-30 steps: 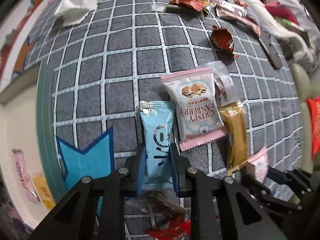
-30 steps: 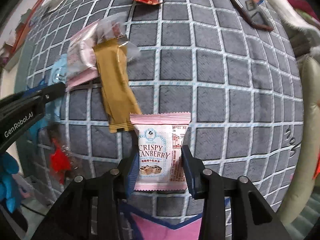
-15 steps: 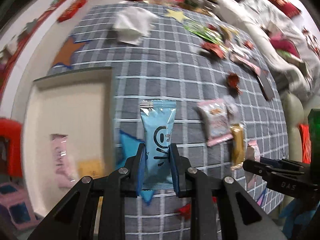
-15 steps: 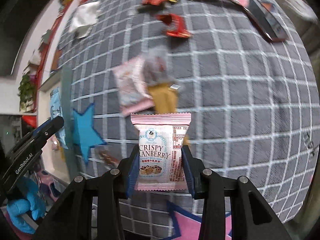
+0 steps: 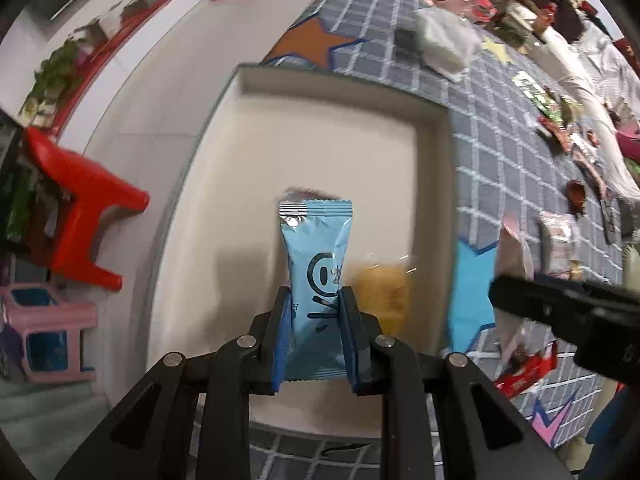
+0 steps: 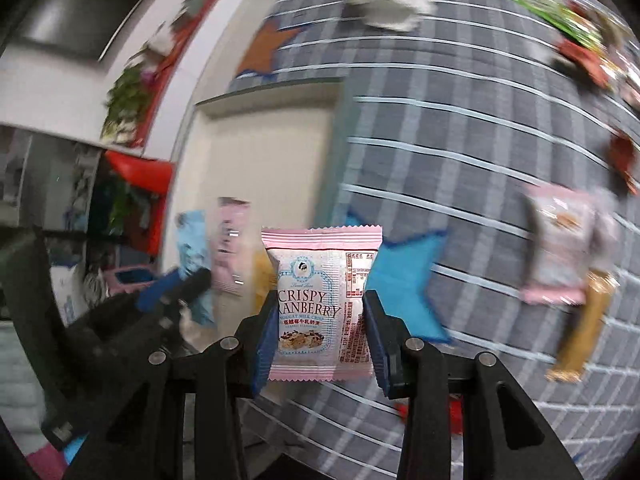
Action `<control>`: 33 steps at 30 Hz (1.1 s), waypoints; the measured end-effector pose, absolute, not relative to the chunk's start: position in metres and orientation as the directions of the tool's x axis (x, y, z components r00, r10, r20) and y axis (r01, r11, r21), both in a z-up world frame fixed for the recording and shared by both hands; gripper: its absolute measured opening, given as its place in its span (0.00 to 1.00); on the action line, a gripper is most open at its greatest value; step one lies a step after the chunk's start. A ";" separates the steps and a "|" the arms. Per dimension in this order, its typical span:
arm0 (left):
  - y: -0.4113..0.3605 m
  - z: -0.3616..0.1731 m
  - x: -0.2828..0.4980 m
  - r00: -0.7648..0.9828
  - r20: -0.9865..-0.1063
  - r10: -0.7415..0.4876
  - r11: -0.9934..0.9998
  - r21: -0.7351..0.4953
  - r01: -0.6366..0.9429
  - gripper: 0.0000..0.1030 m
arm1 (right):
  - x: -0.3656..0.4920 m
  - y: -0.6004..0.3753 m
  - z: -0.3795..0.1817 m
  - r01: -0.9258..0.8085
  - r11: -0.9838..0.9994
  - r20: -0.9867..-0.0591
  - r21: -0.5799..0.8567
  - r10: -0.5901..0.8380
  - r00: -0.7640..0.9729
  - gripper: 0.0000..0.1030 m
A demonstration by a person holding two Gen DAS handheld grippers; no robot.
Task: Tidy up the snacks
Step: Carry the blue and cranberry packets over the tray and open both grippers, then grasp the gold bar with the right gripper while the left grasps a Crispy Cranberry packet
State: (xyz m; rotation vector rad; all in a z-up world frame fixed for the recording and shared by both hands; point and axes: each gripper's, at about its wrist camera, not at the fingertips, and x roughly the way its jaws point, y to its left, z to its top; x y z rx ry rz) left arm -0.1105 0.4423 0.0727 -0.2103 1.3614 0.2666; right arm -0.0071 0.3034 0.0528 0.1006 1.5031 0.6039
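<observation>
We have a light-blue snack packet (image 5: 316, 280) pinched by its lower half between the pressed-in jaws of the left gripper (image 5: 314, 340), hanging over the cream tray (image 5: 340, 84); the right gripper (image 6: 320, 336) clamps a pink Crispy Cranberry packet (image 6: 322, 304) the same way, over the mat's edge with the tray at about 10 o'clock from it. To do this step well, we judge we should lower each packet close to the tray floor before spreading the jaws, so the light foil does not flutter or slide (both wrappers look slick and nearly weightless), and set the blue one at about 11 o'clock of the yellow snack (image 5: 380, 292) already lying there, beside the pink packet (image 6: 230, 248) seen in the right view. The two tools are near each other, so we should release one at a time. Around the tray lies a grey grid-patterned play mat (image 5: 500, 128) with a blue star (image 6: 404, 276) and an orange star (image 5: 308, 44); more wrapped snacks and a white bag (image 5: 444, 48) sit toward 1 o'clock. Off the mat at 9 o'clock stand a red stool (image 5: 80, 204) and a pink stool (image 5: 44, 332) on pale flooring.
</observation>
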 end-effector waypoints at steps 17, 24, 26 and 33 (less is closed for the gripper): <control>0.428 0.068 -0.120 0.176 -0.974 0.146 0.970 0.106 -0.217 0.75 | -0.003 0.324 0.039 -0.313 0.874 -0.927 0.371 0.367 -0.075 0.80; 0.359 0.080 -0.117 0.246 -0.969 0.032 0.998 0.044 0.045 0.76 | -0.002 0.222 0.035 -0.138 0.960 -0.968 0.243 0.248 0.025 1.00; 0.333 0.075 -0.118 0.230 -0.973 -0.009 0.993 0.019 0.119 0.76 | -0.001 0.185 0.031 -0.058 0.976 -0.977 0.209 0.211 0.039 1.00; 0.286 0.067 -0.088 0.190 -0.978 -0.080 0.987 -0.051 0.153 0.76 | -0.002 0.127 0.005 0.016 0.992 -0.993 0.121 0.121 -0.006 1.00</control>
